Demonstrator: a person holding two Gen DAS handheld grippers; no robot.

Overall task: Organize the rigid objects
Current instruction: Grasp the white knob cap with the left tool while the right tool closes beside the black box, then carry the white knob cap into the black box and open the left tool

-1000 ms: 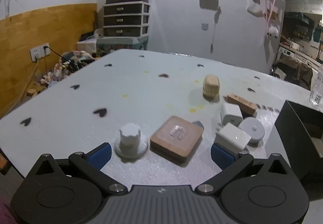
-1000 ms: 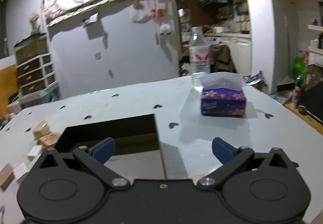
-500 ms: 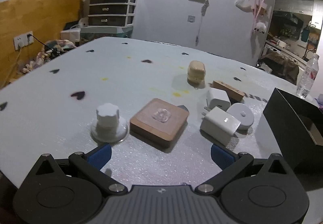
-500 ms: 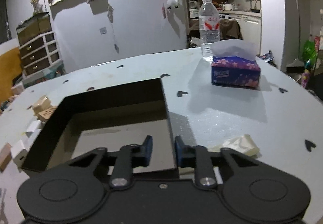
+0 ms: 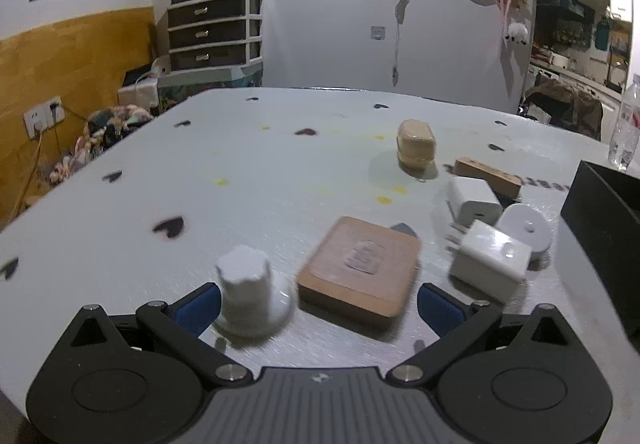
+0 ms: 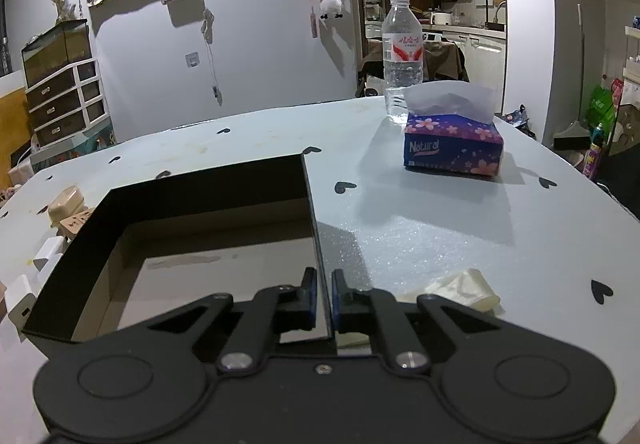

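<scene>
Left tool (image 5: 318,302) gapes over the heart-dotted white table (image 5: 280,172); right tool (image 6: 323,298) pinches the black box (image 6: 308,200) wall.

A white knob (image 5: 246,286), a flat wooden block (image 5: 360,270) and white chargers (image 5: 490,264) lie clustered left of the open black box (image 6: 192,212).
</scene>
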